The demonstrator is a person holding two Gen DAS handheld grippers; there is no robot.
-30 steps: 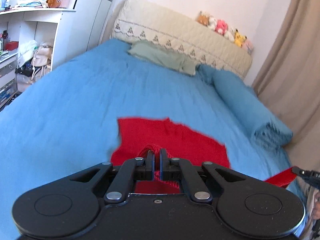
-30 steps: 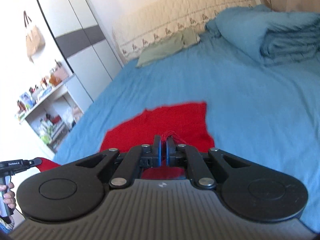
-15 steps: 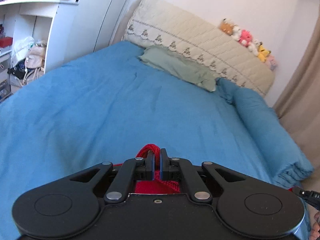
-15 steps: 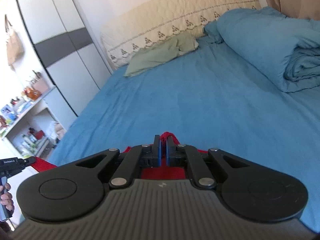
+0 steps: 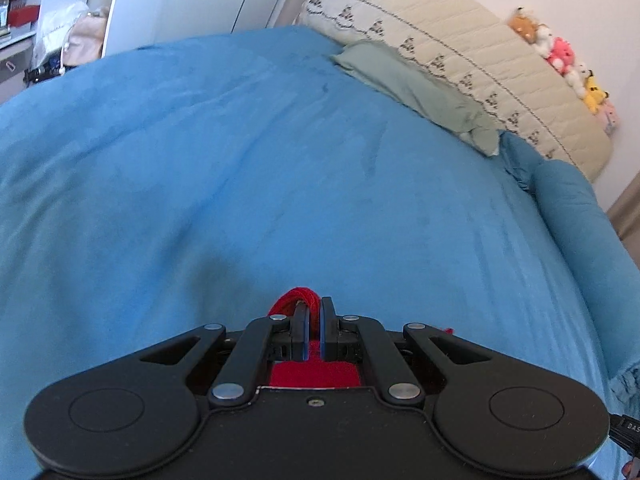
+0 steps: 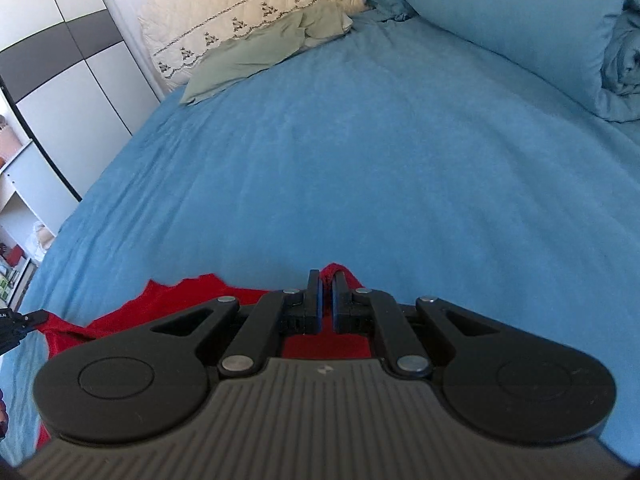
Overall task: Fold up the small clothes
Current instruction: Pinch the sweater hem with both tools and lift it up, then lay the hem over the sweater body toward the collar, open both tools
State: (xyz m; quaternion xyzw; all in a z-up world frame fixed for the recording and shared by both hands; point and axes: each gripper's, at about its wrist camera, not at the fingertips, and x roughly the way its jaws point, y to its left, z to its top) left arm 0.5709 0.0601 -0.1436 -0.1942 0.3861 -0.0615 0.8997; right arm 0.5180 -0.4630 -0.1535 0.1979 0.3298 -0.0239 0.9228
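A red knitted garment (image 6: pixel 160 304) is stretched low over the blue bed (image 6: pixel 360 160) between my two grippers. My left gripper (image 5: pixel 314 304) is shut on a bunched red edge (image 5: pixel 294 298) that pokes out past its fingertips. My right gripper (image 6: pixel 327 278) is shut on another red edge (image 6: pixel 340 270) of the same garment. In the right wrist view the cloth runs left to the other gripper's tip (image 6: pixel 24 318). Most of the garment is hidden under both gripper bodies.
A green cloth (image 5: pixel 416 88) lies by the cream quilted headboard (image 5: pixel 460 56). A rolled blue duvet (image 6: pixel 520 28) fills the bed's right side. White wardrobe (image 6: pixel 68 92) and shelves (image 6: pixel 16 216) stand left of the bed. Plush toys (image 5: pixel 560 56) top the headboard.
Both grippers carried the red garment forward and down across the bed. The flat red part seen ahead a second ago is now under and behind the grippers.
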